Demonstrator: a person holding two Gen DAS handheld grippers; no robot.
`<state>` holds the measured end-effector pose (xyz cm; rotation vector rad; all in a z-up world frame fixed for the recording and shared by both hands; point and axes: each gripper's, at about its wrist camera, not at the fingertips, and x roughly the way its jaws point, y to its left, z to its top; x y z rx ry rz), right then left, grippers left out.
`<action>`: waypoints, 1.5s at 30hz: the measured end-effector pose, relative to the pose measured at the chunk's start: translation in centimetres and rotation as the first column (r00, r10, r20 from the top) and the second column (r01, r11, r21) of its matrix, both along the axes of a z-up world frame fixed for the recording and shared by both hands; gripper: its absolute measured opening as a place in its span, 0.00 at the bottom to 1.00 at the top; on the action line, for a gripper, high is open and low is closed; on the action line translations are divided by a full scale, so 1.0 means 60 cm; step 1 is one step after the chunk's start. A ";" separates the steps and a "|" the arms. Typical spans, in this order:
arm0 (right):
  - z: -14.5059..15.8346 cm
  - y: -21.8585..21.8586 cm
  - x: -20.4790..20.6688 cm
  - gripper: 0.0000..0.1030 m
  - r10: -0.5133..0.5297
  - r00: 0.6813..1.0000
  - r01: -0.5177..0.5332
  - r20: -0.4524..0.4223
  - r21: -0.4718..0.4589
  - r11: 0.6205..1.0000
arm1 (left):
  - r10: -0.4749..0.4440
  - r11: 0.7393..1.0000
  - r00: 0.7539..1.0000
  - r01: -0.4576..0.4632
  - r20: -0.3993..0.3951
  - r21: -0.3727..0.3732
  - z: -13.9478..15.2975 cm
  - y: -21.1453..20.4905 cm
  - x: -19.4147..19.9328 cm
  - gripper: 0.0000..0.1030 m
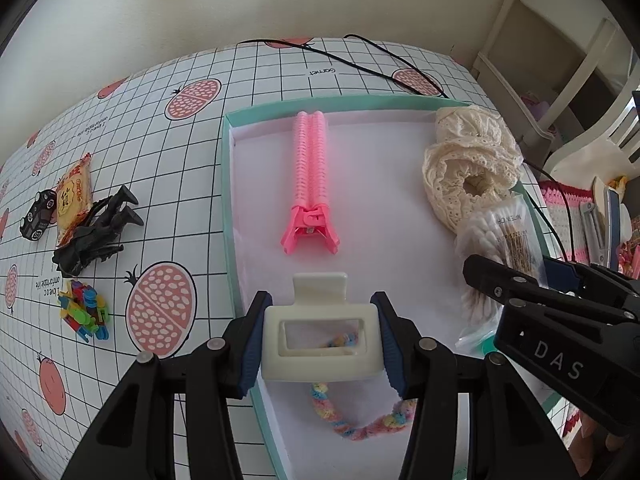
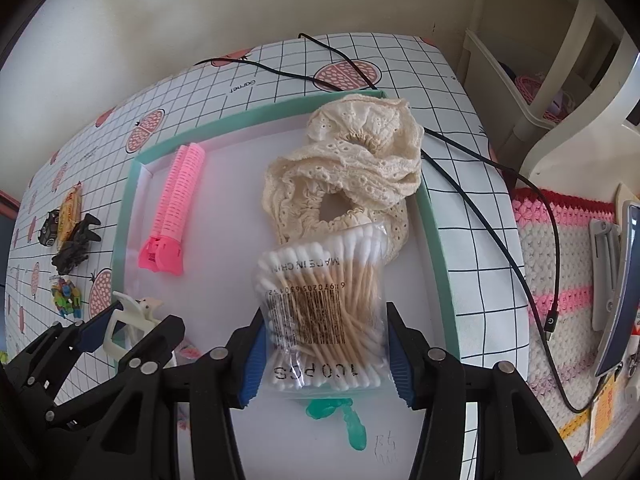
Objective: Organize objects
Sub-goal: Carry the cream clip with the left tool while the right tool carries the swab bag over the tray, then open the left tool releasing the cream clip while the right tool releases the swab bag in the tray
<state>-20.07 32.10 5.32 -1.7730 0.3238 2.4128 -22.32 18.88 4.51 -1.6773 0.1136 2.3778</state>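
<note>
Left wrist: left tongs (image 1: 320, 340) grip claw clip (image 1: 320, 344); right tongs (image 2: 326, 354) grip swab bag (image 2: 324, 312) inside tray rim (image 2: 434, 216).

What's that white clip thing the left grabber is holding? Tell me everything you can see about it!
It is a cream-white hair claw clip that looks like smooth plastic. It has a blocky rectangular body with a window cut through it and a flat tab sticking out at the far end. The left gripper squeezes it from both sides with its blue pads, holding it above the white floor of the teal-rimmed box, over a pastel braided band.
</note>
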 end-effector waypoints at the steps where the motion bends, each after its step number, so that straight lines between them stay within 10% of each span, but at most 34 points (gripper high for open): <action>1: 0.002 0.000 0.001 0.54 0.000 1.000 0.000 -0.003 0.000 1.000 | -0.003 1.000 1.000 0.003 -0.002 0.001 0.002 0.001 0.001 0.51; 33: 0.088 -0.020 0.003 0.57 0.033 0.991 -0.030 -0.127 0.027 0.999 | 0.113 0.992 0.987 -0.105 -0.115 0.075 0.092 -0.070 -0.020 0.51; 45: 0.084 -0.023 0.001 0.93 0.036 0.989 -0.032 -0.142 0.029 0.999 | 0.228 0.973 0.964 -0.221 -0.135 0.066 0.081 -0.120 -0.035 0.91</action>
